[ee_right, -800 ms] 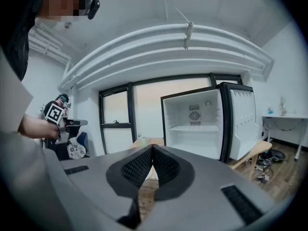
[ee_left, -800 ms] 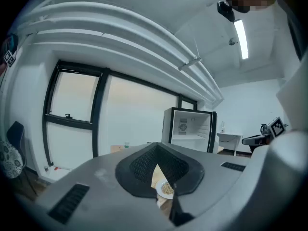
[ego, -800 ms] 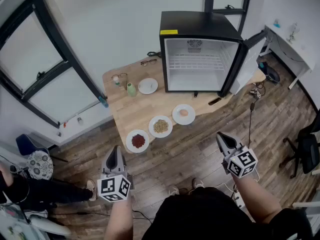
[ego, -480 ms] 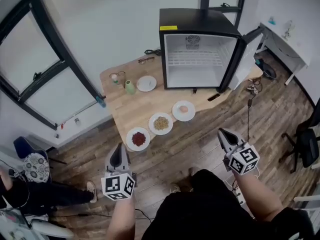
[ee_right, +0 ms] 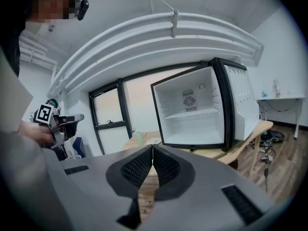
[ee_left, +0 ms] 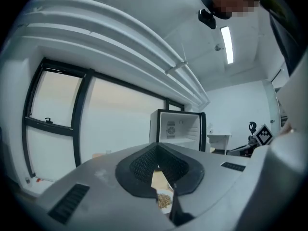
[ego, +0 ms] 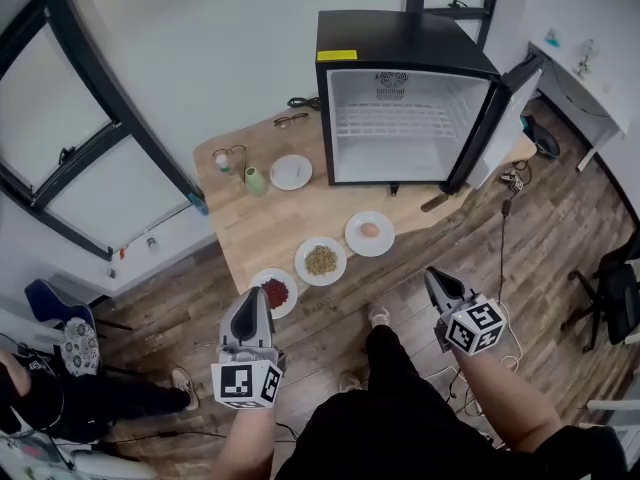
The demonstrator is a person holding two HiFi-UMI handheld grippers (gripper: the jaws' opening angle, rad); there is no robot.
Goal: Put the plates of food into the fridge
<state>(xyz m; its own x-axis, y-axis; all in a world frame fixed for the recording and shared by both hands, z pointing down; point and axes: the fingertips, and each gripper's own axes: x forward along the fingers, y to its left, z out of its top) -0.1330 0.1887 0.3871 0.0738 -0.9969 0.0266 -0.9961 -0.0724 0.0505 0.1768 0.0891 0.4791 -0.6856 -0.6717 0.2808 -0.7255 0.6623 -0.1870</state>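
Three plates of food: set in a slanting row along the near edge of the table, outside the fridge. The red-food plate (ego: 275, 292) is nearest the person, the grain plate (ego: 320, 261) is in the middle, and the egg plate (ego: 369, 232) is closest to the fridge. Each sits apart from the next.
Fridge (ego: 400, 30): small and black, standing on the far end of the table. Its door (ego: 510, 118) is swung open to the right, showing a white interior with a wire shelf.
Left gripper (ego: 252, 294): jaws clenched together with nothing between them. It is held level off the table's near edge, just beside the red-food plate in the head view.
Right gripper (ego: 431, 274): jaws pressed together on nothing. It tips slightly down over the floor and faces the open fridge.
Table (ego: 265, 223): light wood top with an uneven outline.
Other things on the table: an empty white plate (ego: 291, 172), a green cup (ego: 256, 180), a small clear vessel (ego: 228, 160), a pair of eyeglasses (ego: 291, 120) by the wall, and a dark flat object (ego: 434, 203) in front of the fridge.
Room: wood-plank floor (ego: 560, 228), white wall, black-framed windows (ego: 60, 138). A white desk (ego: 580, 78) and a black chair (ego: 615, 298) stand at the right. Cables (ego: 505, 218) lie by the table. A second person (ego: 50, 388) in dark clothes is at the lower left. A strip light (ee_left: 226, 44) is on the ceiling.
Writing: a yellow label (ego: 337, 55) on the fridge's top front edge, its print too small to read. Each gripper's cube carries black-and-white square markers.
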